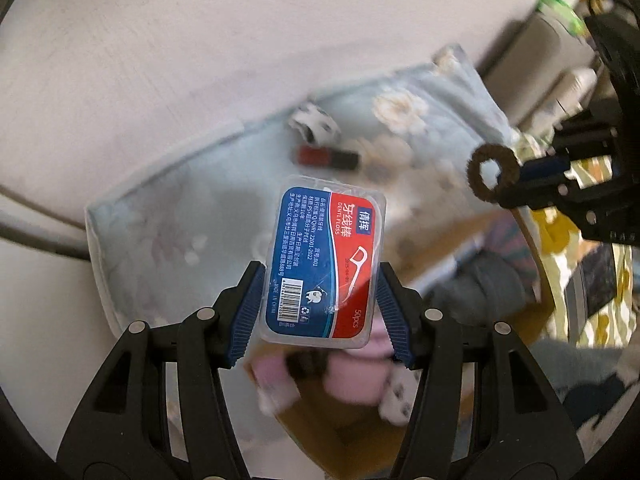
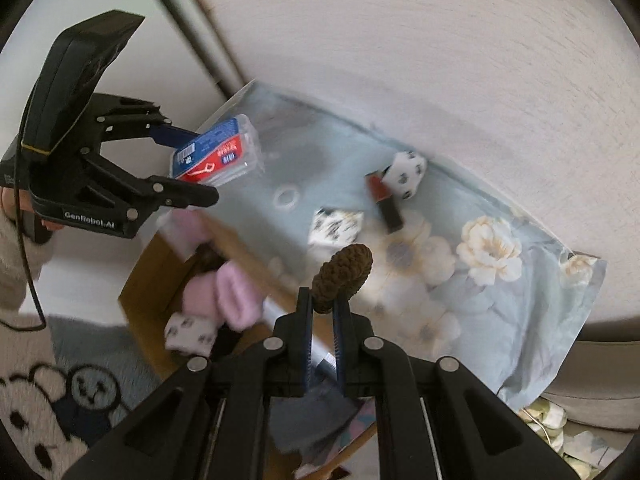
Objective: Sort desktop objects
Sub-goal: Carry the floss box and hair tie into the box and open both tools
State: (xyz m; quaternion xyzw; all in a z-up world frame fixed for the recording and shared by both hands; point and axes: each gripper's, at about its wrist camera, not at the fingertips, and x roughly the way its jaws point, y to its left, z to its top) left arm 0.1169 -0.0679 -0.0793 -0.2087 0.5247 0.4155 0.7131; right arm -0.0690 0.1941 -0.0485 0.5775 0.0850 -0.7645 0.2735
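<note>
My left gripper [image 1: 320, 280] is shut on a clear dental floss box [image 1: 324, 260] with a red and blue label, held in the air above a cardboard box [image 1: 460, 240]. It also shows in the right wrist view [image 2: 218, 154]. My right gripper [image 2: 322, 300] is shut on a brown knitted hair ring [image 2: 342, 276], which the left wrist view [image 1: 492, 178] shows as a loop. On the light blue floral cloth [image 2: 500, 320] lie a red and black stick [image 2: 386, 200], two white paw-print rolls [image 2: 408, 174] [image 2: 336, 228] and a small clear ring [image 2: 286, 199].
The cardboard box [image 2: 152, 276] holds pink fabric [image 2: 228, 296], a paw-print roll [image 2: 190, 334] and grey cloth [image 1: 476, 292]. A bear-print rug [image 2: 60, 400] lies at lower left. The white table [image 2: 440, 40] lies beyond the cloth.
</note>
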